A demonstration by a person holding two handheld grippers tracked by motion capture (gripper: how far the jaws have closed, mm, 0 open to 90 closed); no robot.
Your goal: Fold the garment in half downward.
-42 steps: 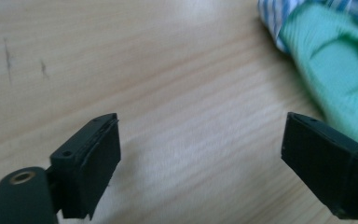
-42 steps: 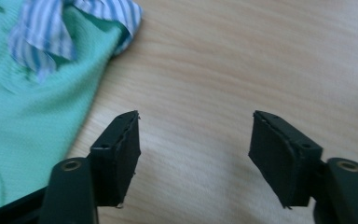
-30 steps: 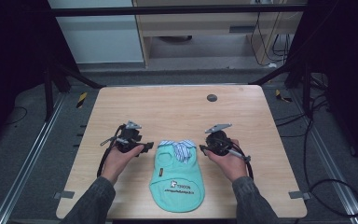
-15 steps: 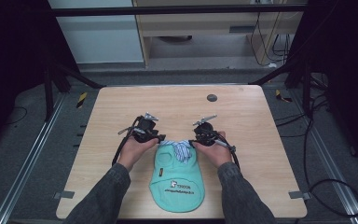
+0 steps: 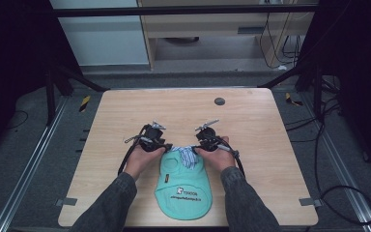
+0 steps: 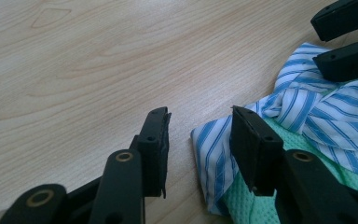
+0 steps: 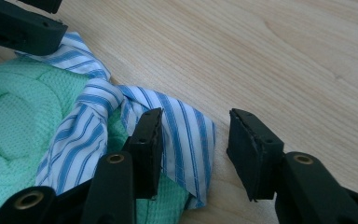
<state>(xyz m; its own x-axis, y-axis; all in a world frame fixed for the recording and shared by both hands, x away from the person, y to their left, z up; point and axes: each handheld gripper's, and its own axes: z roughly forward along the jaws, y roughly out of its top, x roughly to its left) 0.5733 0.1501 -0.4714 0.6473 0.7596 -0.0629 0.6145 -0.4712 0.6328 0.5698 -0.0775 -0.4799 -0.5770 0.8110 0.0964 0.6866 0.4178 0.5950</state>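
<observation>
Your left gripper sits low over the table, right at the top corner of the small green garment. Its jaws stand apart, and one corner of the blue-and-white striped collar lies between them. The pads do not press on it. These jaws have just been closing a bit.

Your right gripper sits at the other top corner, just across from the left one. Its jaws stand apart too, and they have just been opening. The other corner of the striped collar lies between them, loose, with nothing pinching it.

The green garment lies flat on the wood, stretching from both grippers back toward you, between your two sleeves.
</observation>
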